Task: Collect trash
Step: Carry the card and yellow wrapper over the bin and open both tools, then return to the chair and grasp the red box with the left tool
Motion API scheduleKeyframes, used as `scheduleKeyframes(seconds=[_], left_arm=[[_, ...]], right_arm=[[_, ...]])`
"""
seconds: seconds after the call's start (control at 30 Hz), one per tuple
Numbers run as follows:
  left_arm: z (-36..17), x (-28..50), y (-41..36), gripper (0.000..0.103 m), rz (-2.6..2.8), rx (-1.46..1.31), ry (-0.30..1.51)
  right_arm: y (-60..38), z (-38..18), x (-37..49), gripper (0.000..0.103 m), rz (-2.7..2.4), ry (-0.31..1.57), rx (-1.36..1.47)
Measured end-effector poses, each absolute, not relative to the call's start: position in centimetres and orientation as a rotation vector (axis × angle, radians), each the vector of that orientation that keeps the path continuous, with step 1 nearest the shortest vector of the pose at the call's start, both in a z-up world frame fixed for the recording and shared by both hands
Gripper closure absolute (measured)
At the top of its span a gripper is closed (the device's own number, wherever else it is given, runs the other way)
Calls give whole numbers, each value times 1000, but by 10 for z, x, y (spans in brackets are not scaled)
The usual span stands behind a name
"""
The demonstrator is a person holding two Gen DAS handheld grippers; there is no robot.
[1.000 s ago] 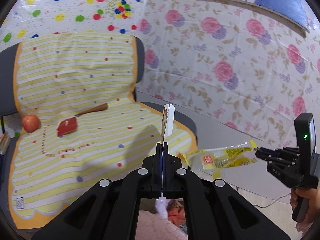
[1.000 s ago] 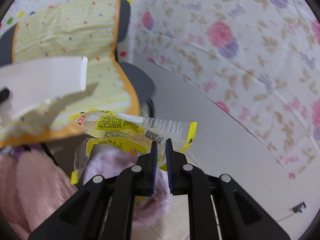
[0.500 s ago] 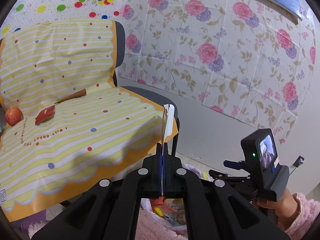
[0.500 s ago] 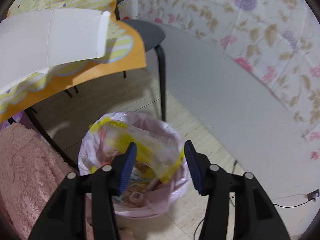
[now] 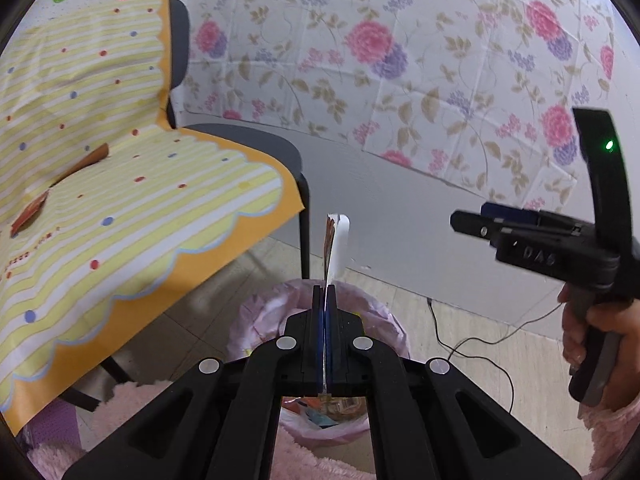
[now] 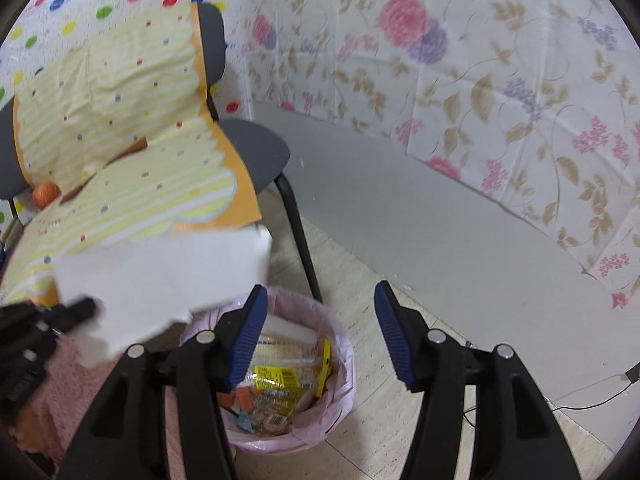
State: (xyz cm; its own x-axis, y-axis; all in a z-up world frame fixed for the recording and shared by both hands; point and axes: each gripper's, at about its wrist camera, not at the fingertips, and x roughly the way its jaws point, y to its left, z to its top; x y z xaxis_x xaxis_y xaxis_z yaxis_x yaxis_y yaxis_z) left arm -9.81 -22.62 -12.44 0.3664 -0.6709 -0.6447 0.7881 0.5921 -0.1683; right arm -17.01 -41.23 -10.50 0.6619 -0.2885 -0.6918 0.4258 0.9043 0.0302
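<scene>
One chair (image 5: 248, 148), floral wall (image 5: 400, 60).

Bin (image 6: 340, 364) mouth open straight below right tongs (image 6: 318, 334), nothing between their opening jaws. Flat white card (image 6: 168, 280) in left tongs (image 5: 325, 292) overhangs bin's left rim. Chair leg (image 6: 298, 236) just behind bin. Cloth-draped chair seat (image 5: 132, 216) blocks left of both tongs. Bare floor (image 6: 384, 432) right of bin.

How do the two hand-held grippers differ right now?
The left hand-held gripper is shut on a flat white card; the right hand-held gripper is empty, its jaws opening. The left hangs beside the pink-lined bin; the right looks down into it. Both are black with blue pads.
</scene>
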Motion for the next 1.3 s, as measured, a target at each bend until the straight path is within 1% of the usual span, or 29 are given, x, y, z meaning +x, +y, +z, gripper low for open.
scheduleKeyframes(seconds=[0.07, 0.13, 0.17, 0.2, 0.23, 0.27, 0.47, 0.77, 0.87, 1.2, 1.3], left_arm=[[-127, -99, -233, 102, -967, 192, 747], [-130, -98, -239, 98, -983, 208, 758], [-132, -97, -241, 80, -979, 218, 764], [-134, -95, -242, 50, -955, 227, 766], [-134, -94, -241, 41, -937, 222, 758], [-134, -92, -236, 38, -924, 208, 746], [-126, -70, -201, 38, -772, 173, 734], [-106, -48, -139, 38, -578, 132, 699], [-101, -38, -118, 34, -518, 101, 696], [-89, 15, -58, 28, -310, 53, 695], [-84, 38, -44, 21, -258, 35, 698]], right_arm=[[-417, -102, -171, 47, -404, 734, 203], [-418, -100, -171, 46, -404, 726, 203], [-418, -99, -171, 45, -402, 725, 204], [-419, -100, -171, 45, -400, 724, 204], [-419, -100, -170, 45, -397, 726, 202], [-418, -101, -169, 45, -393, 729, 201], [-408, -103, -165, 45, -371, 739, 195], [-376, -85, -143, 45, -246, 705, 197], [-364, -77, -124, 44, -185, 697, 185], [-316, -64, -45, 40, -44, 704, 132], [-304, -61, -18, 38, -15, 704, 113]])
